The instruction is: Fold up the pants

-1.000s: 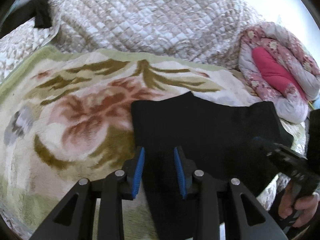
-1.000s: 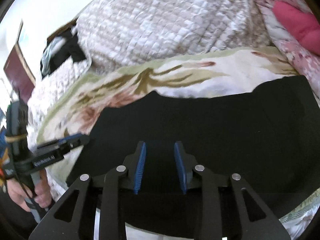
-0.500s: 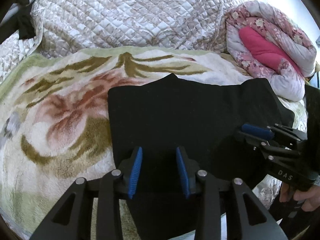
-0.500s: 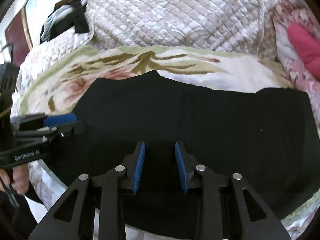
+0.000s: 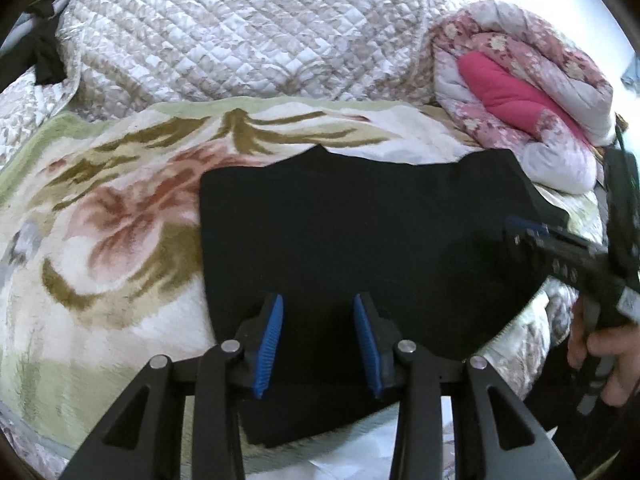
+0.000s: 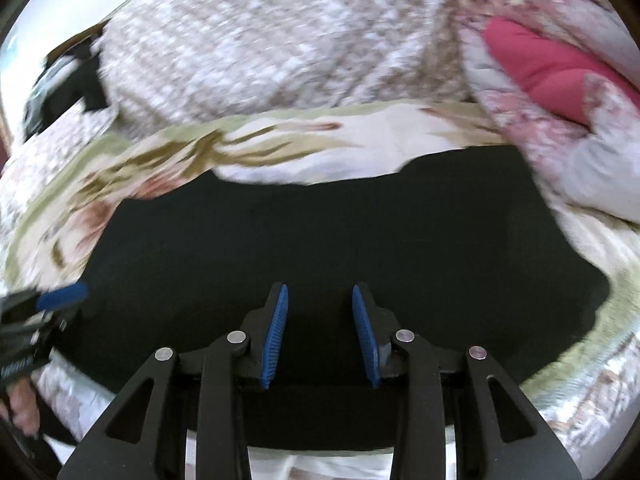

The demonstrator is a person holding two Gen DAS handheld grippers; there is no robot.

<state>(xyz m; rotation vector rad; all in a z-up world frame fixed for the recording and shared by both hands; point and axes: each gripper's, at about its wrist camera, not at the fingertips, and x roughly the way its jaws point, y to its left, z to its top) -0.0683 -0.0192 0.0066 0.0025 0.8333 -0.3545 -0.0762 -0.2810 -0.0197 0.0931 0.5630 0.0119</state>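
Observation:
Black pants lie flat on a floral blanket on the bed, folded into a wide block; they also fill the middle of the right wrist view. My left gripper is open and empty, hovering over the pants' near left part. My right gripper is open and empty over the pants' near edge. The right gripper also shows in the left wrist view at the pants' right side. The left gripper shows in the right wrist view at the pants' left edge.
A quilted beige bedspread is heaped behind the blanket. A rolled pink floral duvet lies at the right, close to the pants' far right corner. Dark clothing sits at the far left. The bed's edge runs just below the pants.
Both grippers have drifted over the pants, staying open. The right wrist view has swung right and is blurred with motion. The pants have not moved.

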